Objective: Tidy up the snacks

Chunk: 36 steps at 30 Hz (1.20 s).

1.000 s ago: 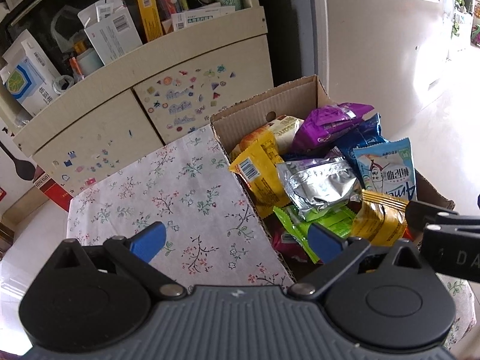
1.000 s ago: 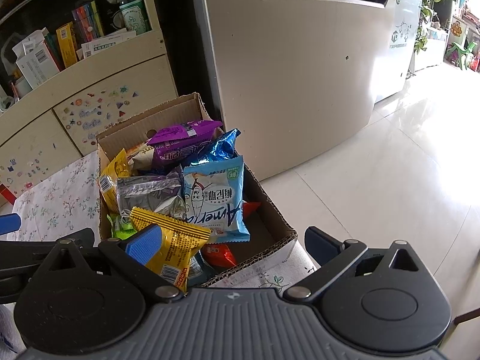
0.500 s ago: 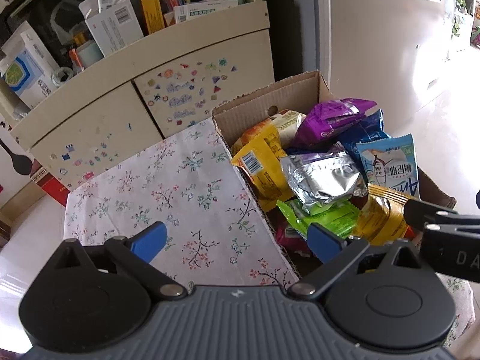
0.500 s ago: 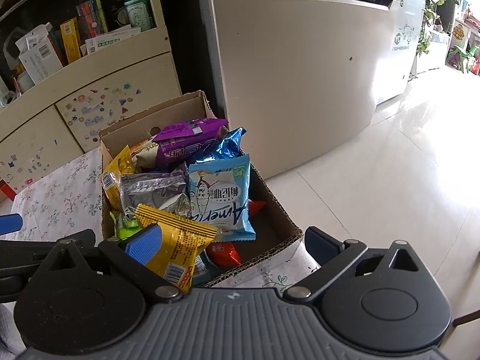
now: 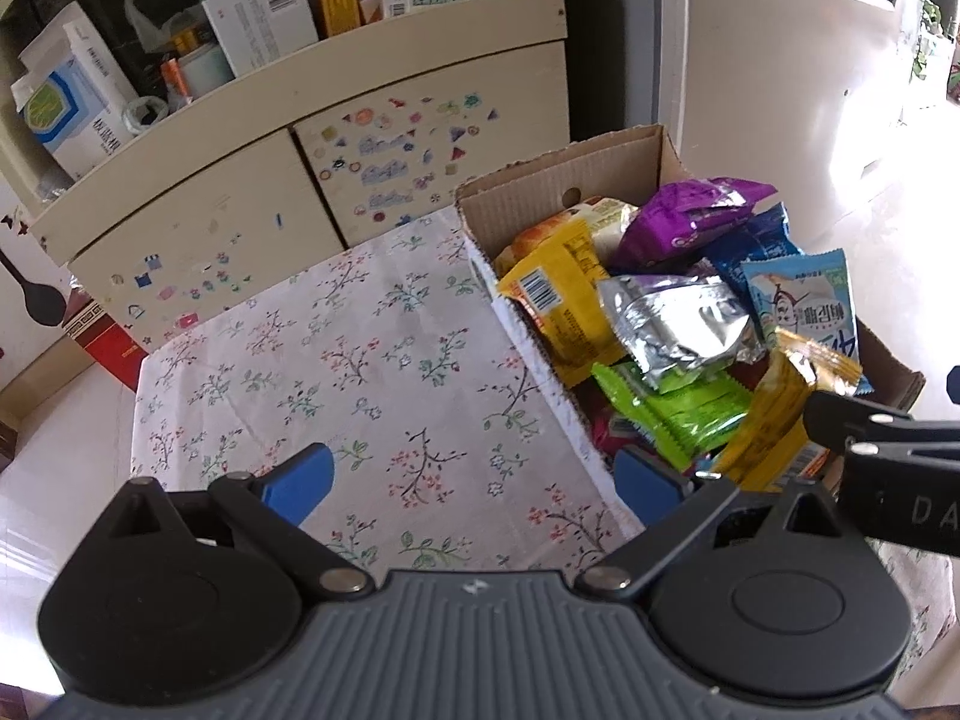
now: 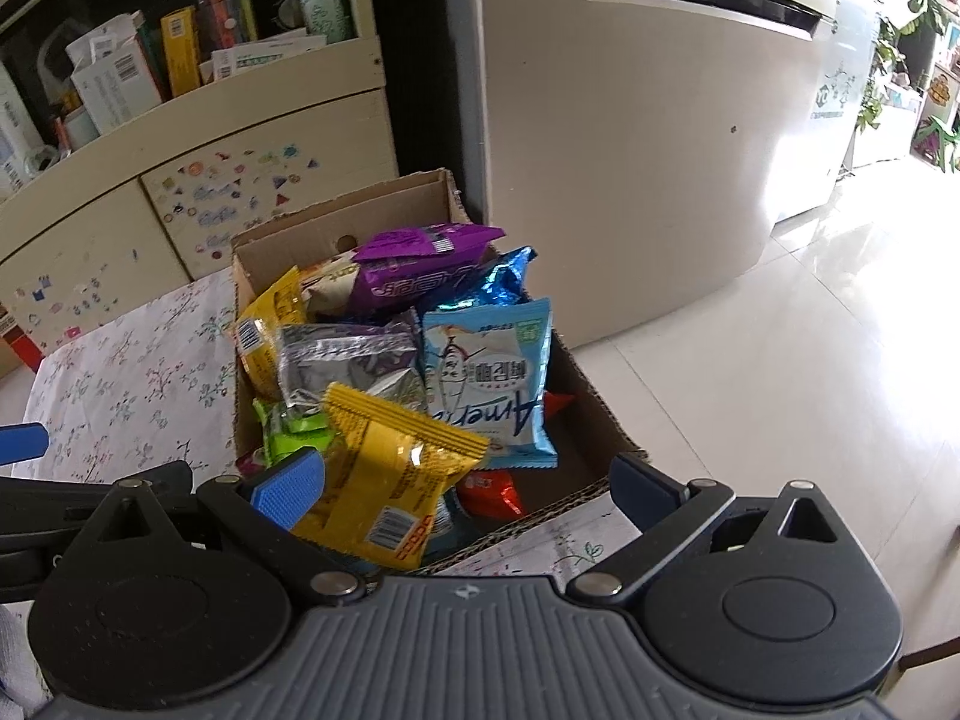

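Now both tongs gaping, empty: left tongs (image 5: 474, 483) over bench cloth (image 5: 360, 360), right tongs (image 6: 468, 486) nearer yellow snack pkt (image 6: 390, 480), atop pile in cardboard box (image 6: 600, 420), long axis slanting away.

The left black two-finger gripper with blue pads (image 5: 474, 474) is hovering with its jaws spread wide. The right matching black gripper (image 6: 465, 483) is likewise gaping wide, gripping nothing.
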### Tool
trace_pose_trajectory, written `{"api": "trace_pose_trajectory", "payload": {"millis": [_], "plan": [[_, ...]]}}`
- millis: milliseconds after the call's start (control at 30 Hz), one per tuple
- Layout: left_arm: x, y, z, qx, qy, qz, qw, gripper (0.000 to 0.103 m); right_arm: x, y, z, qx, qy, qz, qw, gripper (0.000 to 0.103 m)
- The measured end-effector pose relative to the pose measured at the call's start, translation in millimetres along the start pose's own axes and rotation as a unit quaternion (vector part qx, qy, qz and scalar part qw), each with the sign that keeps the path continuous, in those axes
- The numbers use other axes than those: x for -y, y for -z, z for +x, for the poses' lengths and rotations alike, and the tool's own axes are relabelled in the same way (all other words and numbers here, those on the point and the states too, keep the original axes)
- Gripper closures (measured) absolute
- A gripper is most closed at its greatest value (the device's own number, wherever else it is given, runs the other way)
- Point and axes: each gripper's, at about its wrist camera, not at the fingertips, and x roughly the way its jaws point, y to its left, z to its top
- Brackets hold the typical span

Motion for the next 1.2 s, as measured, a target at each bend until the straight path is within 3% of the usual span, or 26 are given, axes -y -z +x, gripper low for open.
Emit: {"api": "trace_pose_trajectory", "payload": {"millis": [500, 967, 1200], "plan": [[-50.5, 38.0, -12.7, -0.007, -0.017, -0.024, 0.9995, 0.004, -55.0, 18.5, -12.6, 0.008, -0.023, -0.069, 0.997, 0.000], [-115.3, 104.4, -23.1, -0.030, -0.039, -0.069, 0.9964, 0.003, -119.8, 62.0, -23.3, 0.022, -0.054, -0.123, 0.991, 0.000], [-142.3, 138.1, -20.3, -0.045, -0.054, -0.080, 0.9944, 0.001, -144.2, 84.3, -14.9, 0.000, -0.076, -0.128, 0.989, 0.000]]}}
